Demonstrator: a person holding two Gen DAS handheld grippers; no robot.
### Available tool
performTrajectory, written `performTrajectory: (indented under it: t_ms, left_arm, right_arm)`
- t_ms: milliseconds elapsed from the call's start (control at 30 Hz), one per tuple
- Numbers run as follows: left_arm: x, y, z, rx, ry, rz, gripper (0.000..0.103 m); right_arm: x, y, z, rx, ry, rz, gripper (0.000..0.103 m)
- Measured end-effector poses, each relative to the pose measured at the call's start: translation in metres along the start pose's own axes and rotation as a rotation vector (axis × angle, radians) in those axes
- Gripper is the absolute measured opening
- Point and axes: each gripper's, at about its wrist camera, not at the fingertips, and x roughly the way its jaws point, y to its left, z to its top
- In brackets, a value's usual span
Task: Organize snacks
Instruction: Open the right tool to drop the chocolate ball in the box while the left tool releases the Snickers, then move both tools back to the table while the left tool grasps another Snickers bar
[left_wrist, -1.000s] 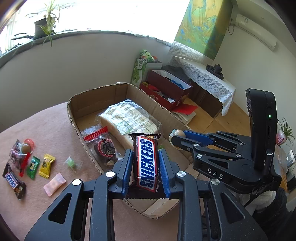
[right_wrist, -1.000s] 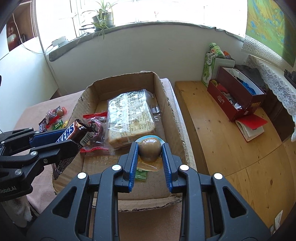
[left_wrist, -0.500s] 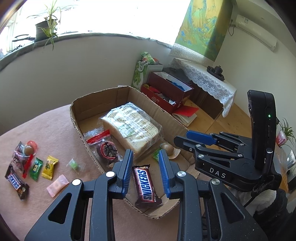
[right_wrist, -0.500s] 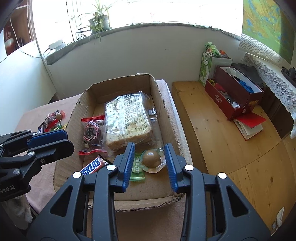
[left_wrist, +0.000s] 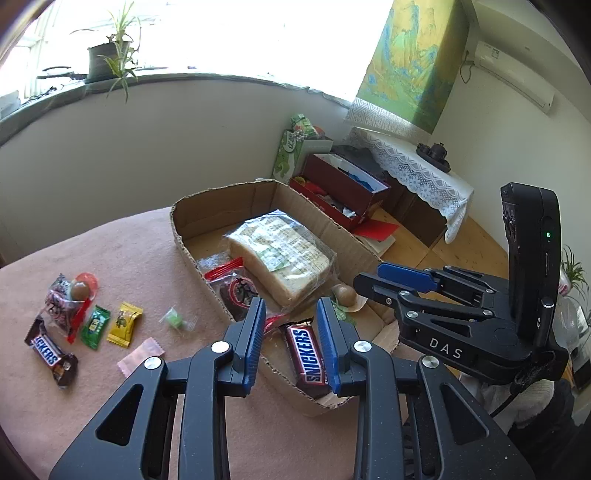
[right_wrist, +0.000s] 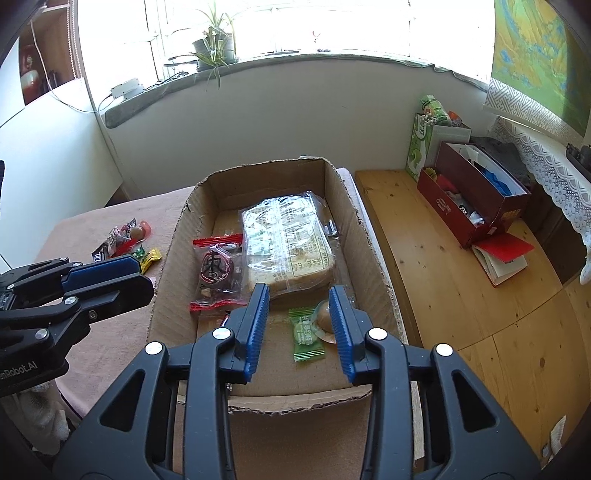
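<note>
We have just dropped the brown Snickers bar and the round brown wrapped sweet into the shallow cardboard box. Both the left tool and right tool hang spread, empty. Loose sweets wait on the pink tabletop, unobstructed.

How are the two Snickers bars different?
One Snickers lies inside the box, between the left gripper's open fingers; the other Snickers lies out on the pink cloth beside loose candies. The boxed one points towards the camera; the other lies slanted. Both have matching brown wrappers.
</note>
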Motion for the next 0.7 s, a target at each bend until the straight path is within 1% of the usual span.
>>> performTrajectory:
  t_ms: [267, 400, 567, 633, 667, 700]
  left_arm:
    - [-0.026, 0.038, -0.011, -0.065, -0.027, 0.044, 0.027]
    - [-0.041, 0.067, -0.021, -0.109, -0.037, 0.088, 0.027]
    - [-0.056, 0.109, -0.041, -0.190, -0.031, 0.153, 0.027]
    - [-0.061, 0.123, -0.049, -0.213, -0.023, 0.175, 0.027]
    - [-0.063, 0.129, -0.053, -0.224, -0.018, 0.187, 0.027]
    - [-0.065, 0.135, -0.057, -0.237, -0.015, 0.198, 0.028]
  right_arm:
    - [-0.014, 0.036, 0.001, -0.033, -0.025, 0.047, 0.036]
    - [-0.021, 0.059, 0.001, -0.061, -0.036, 0.088, 0.036]
    - [-0.020, 0.093, -0.004, -0.100, -0.024, 0.151, 0.037]
    - [-0.016, 0.107, -0.006, -0.118, -0.013, 0.179, 0.043]
    - [-0.013, 0.114, -0.008, -0.126, -0.009, 0.191, 0.050]
    - [-0.011, 0.121, -0.009, -0.134, -0.005, 0.202, 0.050]
